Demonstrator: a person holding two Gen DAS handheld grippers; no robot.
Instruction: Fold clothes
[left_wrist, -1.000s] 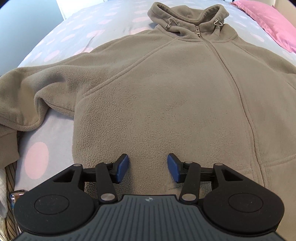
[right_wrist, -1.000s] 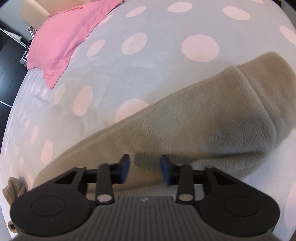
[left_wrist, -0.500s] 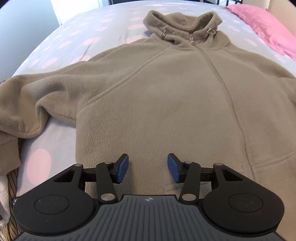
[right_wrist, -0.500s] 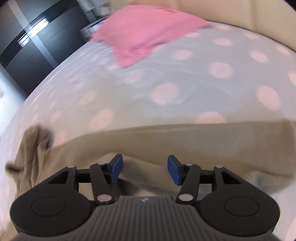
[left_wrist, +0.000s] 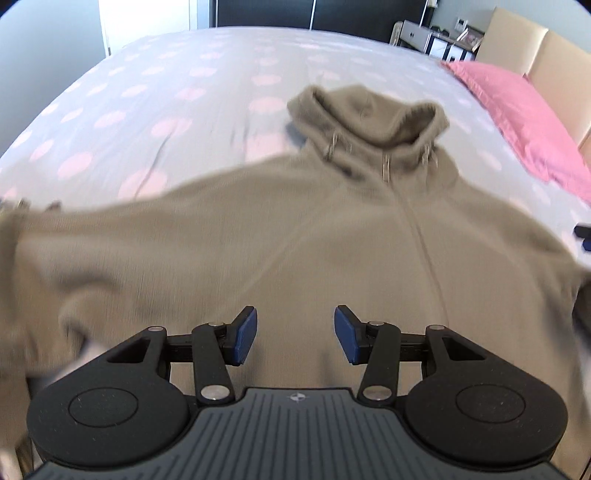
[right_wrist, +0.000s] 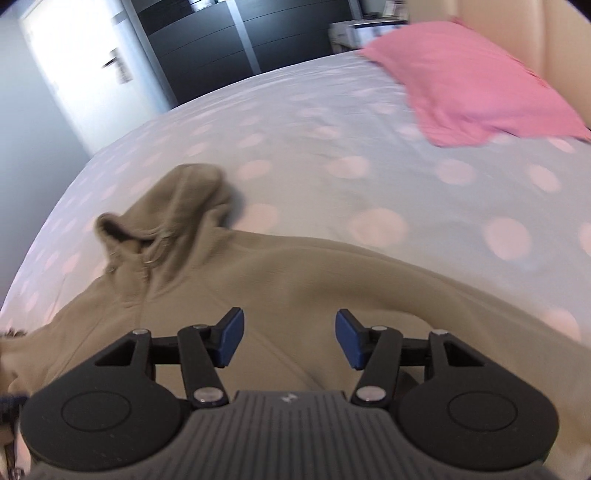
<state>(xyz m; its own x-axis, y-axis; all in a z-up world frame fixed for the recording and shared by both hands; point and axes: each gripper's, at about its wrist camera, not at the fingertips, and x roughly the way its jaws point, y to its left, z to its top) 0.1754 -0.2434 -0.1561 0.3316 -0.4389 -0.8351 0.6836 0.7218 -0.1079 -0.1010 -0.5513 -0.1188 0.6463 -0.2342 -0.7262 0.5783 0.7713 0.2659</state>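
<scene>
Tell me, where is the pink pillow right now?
The pink pillow lies at the bed's far right, against the beige headboard, beyond the grey-brown fleece jacket.

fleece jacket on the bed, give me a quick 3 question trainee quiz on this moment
1. True or false: the left gripper is shut on the fleece jacket.
2. The pink pillow lies: A) on the jacket B) apart from it, near the headboard C) on the floor.
3. Fill in: the jacket's zip is ____ up to the collar.

Key: 1 false, both grippers open. 2 B. 3 closed.
</scene>
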